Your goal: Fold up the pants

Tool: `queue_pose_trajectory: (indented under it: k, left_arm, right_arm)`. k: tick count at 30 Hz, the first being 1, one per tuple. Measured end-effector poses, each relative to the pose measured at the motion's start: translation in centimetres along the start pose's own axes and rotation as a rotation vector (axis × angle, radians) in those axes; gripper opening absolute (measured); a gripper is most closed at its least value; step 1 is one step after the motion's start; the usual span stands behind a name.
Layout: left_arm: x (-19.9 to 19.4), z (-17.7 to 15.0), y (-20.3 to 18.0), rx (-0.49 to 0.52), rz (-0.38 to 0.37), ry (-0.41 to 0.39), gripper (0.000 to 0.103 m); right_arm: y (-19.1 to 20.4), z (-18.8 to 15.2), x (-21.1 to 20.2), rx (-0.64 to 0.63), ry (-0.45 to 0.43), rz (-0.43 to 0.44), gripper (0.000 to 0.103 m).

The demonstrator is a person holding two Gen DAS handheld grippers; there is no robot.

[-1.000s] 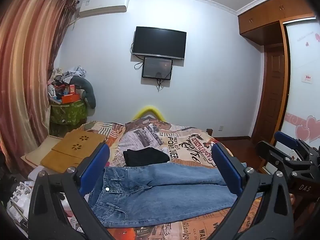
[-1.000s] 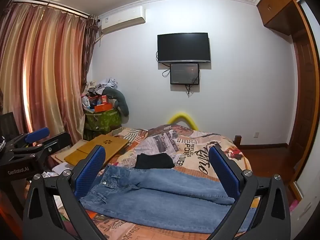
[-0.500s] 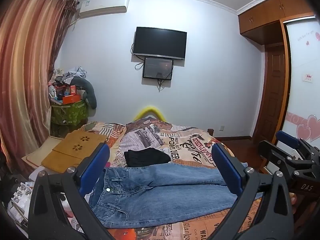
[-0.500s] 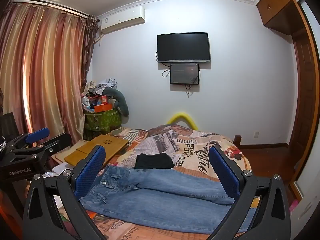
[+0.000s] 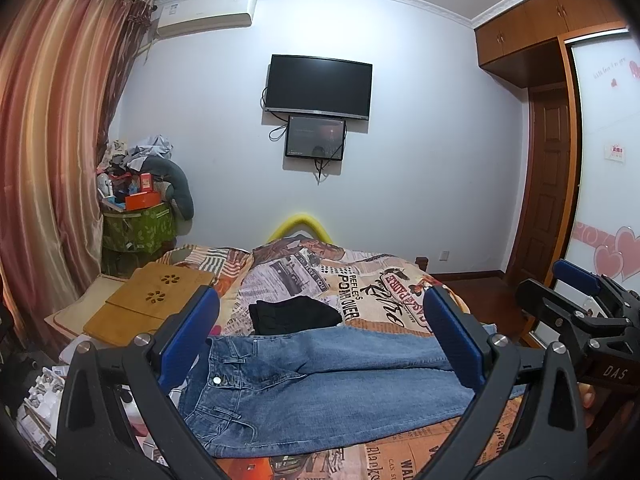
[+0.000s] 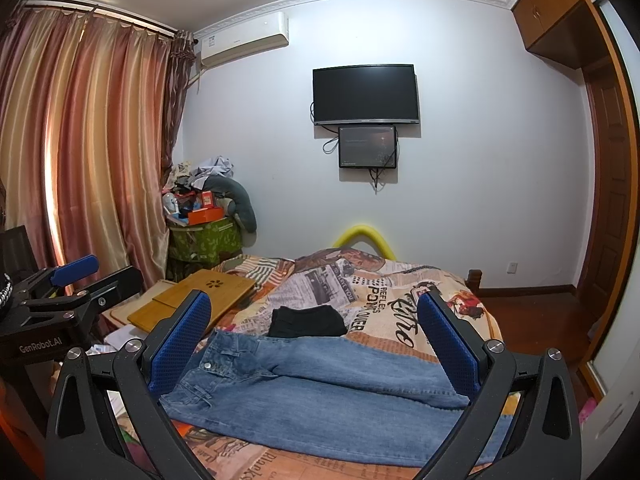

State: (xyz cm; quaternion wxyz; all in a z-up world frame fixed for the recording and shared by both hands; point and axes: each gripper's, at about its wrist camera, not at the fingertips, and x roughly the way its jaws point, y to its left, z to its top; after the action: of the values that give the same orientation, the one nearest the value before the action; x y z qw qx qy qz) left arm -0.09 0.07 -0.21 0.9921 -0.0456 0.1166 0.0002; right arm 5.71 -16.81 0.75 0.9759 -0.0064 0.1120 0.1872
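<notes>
Denim, blue and faded, is what you have in front of you: the jeans point(image 5: 320, 384) lie flat and unfolded across the near end of the patterned bedspread point(image 5: 360, 292), waistband toward the wooden lap desk point(image 5: 156, 300), with a folded black garment point(image 5: 294, 314) just beyond them on the bedspread. Your left gripper point(image 5: 320, 344) and your right gripper point(image 6: 316, 344) both hang above the jeans with jaws spread wide, holding nothing and clear of the cloth.

Jeans point(image 5: 320, 392) hems behind gripper fingers point(image 5: 452, 340)
</notes>
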Motion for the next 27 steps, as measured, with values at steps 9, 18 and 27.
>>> queue_pose_trajectory:
  k: [9, 18, 27]
  left_arm:
    - [0.06, -0.11, -0.06, 0.0, -0.001, 0.002, 0.103]
    - [0.14, -0.07, -0.11, 0.0, -0.002, 0.004, 0.103]
    - [0.1, 0.06, -0.11, 0.0, -0.002, 0.003, 0.103]
  right_arm:
    - [0.01, -0.02, -0.01, 0.0, -0.001, 0.0, 0.103]
    - [-0.12, 0.0, 0.0, 0.0, -0.001, 0.0, 0.103]
    - [-0.23, -0.16, -0.11, 0.001, 0.0, -0.001, 0.103]
